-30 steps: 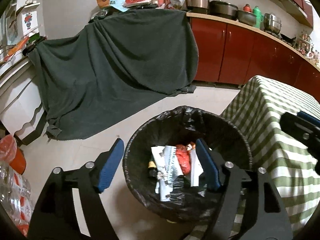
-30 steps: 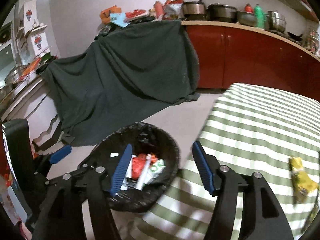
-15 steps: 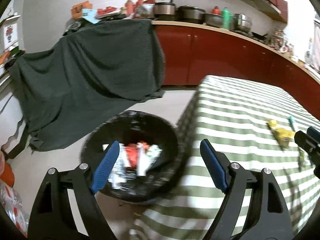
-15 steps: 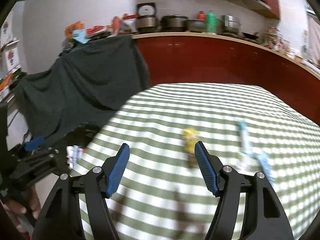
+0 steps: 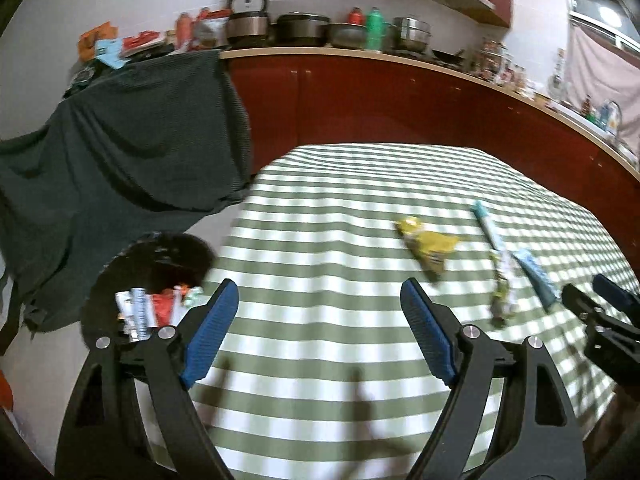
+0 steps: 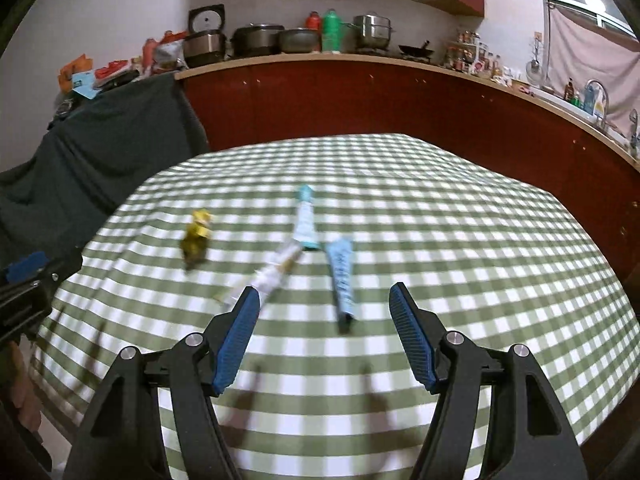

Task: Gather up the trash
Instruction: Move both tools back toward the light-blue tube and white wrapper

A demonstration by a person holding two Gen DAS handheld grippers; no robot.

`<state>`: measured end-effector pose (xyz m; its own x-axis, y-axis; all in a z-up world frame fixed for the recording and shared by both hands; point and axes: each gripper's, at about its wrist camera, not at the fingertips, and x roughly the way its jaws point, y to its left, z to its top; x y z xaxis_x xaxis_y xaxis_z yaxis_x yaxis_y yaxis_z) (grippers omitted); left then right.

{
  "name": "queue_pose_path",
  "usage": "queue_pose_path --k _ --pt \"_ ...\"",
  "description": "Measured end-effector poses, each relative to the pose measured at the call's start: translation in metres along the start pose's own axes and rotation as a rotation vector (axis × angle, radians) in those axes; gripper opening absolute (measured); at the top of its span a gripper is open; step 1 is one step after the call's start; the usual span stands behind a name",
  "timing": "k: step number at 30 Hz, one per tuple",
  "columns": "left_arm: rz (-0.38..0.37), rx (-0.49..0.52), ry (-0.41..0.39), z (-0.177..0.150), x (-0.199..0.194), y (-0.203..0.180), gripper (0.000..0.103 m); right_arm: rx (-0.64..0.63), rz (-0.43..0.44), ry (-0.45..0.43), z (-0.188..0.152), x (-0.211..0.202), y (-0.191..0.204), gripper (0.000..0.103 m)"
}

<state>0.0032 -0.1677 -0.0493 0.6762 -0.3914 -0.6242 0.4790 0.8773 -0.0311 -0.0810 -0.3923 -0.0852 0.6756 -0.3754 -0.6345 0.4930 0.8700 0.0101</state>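
Several wrappers lie on the green-checked table [image 6: 460,240]: a crumpled yellow wrapper [image 6: 195,236] [image 5: 430,242], a long teal-and-white tube wrapper [image 6: 305,218] [image 5: 489,228], a white wrapper [image 6: 272,274] [image 5: 503,284] and a blue packet [image 6: 341,270] [image 5: 536,276]. My right gripper [image 6: 324,308] is open and empty, just short of the blue packet. My left gripper [image 5: 316,300] is open and empty above the table's left part. A black-lined bin [image 5: 132,276] holding trash stands on the floor, left of the table.
A dark cloth [image 5: 120,140] drapes over furniture at the left. Red cabinets [image 6: 360,100] with pots and bottles on the counter run behind the table. The other gripper shows at each view's edge [image 5: 600,320] [image 6: 28,284].
Both grippers have swung right, from over the bin to over the table. The wrappers have come into view in front of them. Both stayed open and empty.
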Motion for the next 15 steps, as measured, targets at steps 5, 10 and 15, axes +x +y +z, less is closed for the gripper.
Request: queue_pose_path --k 5,10,15 --pt "-0.043 0.068 0.011 -0.004 0.006 -0.039 0.081 0.022 -0.008 0.018 -0.005 0.011 -0.019 0.066" --pt "-0.059 0.108 0.020 -0.006 0.014 -0.061 0.081 0.043 0.008 0.057 -0.009 0.026 -0.030 0.060" --pt "-0.066 0.118 0.040 -0.006 0.023 -0.071 0.081 0.046 0.033 0.087 -0.007 0.037 -0.030 0.055"
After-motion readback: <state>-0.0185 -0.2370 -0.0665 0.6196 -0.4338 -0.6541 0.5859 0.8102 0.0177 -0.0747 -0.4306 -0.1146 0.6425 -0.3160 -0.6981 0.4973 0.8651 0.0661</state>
